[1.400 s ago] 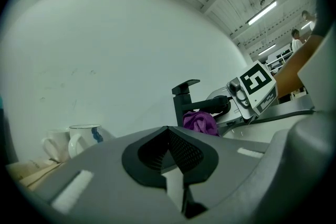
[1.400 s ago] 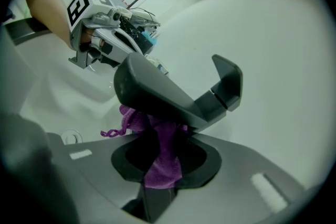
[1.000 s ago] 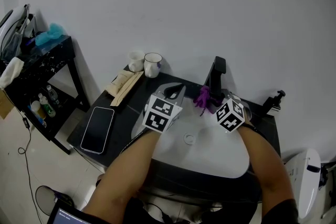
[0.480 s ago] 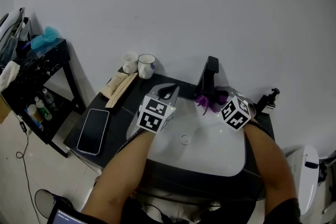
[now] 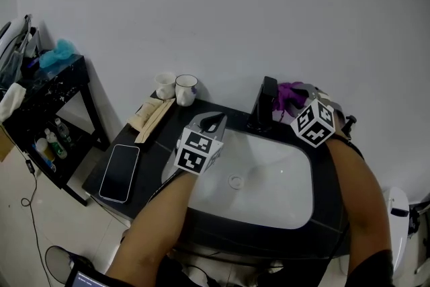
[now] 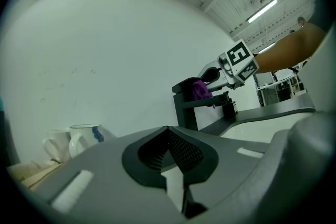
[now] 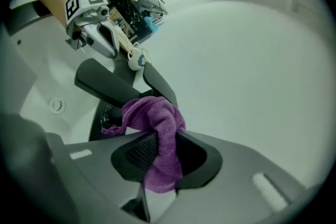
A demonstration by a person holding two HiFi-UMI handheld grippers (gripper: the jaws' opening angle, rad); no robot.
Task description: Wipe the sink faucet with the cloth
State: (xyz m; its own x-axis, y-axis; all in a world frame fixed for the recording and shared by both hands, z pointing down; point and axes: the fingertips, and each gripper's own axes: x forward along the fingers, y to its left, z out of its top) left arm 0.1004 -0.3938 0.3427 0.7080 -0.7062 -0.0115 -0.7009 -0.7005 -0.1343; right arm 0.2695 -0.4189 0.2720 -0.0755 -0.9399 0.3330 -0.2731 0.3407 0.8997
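Cloth (image 7: pixel 157 123) (purple), clamped in right claw (image 7: pixel 157 155), meets black faucet (image 5: pixel 263 104) above white sink (image 5: pixel 272 193); left claw (image 6: pixel 169 136) closed.

a: light?
b: even, soft, from above. strip lamp (image 6: pixel 261 10) glows far right; wall (image 5: pixel 201 10) bright, greying at corners.
a: shadows?
b: faint, soft-edged, by the side rack (image 5: pixel 50 87) at left.
a: sharpness?
b: head view crisp. gripper views fisheye, black rims, slight green cast; cloth (image 7: pixel 157 123) sharp, nearest foreground blurred.
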